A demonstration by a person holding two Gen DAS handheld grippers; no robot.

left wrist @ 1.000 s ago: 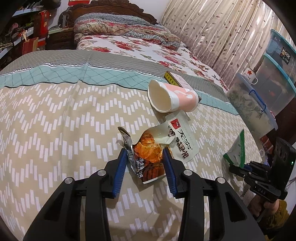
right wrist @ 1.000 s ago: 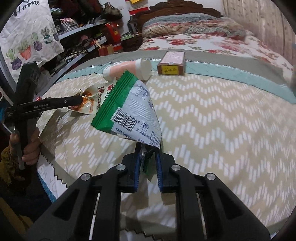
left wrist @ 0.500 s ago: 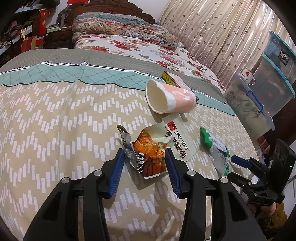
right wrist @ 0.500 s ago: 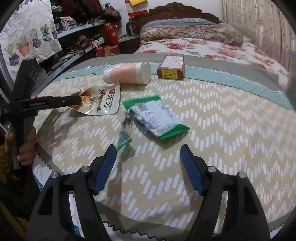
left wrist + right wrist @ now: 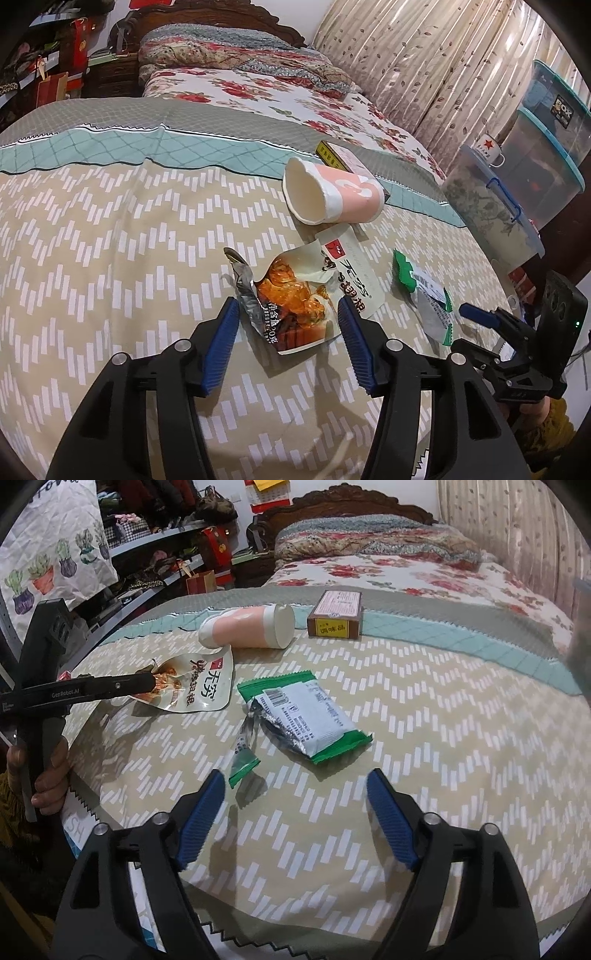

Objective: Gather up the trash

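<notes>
Beige chevron bedspread [image 5: 424,738] spreads beneath both wide-spread grippers. Left gripper [image 5: 288,325] straddles the snack wrapper [image 5: 306,295]; green packet [image 5: 306,716] lies ahead of the right gripper [image 5: 295,794].

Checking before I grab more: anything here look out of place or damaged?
The pink paper cup lies tipped on its side on the bedspread, rim dented. The orange snack packet and green wrapper are both torn open.

A bed [image 5: 424,709] under a beige zigzag cover carries the litter. On it lie a snack pouch [image 5: 314,291], a green wrapper [image 5: 306,720], a tipped pink cup [image 5: 332,195] and a small box [image 5: 336,614]
</notes>
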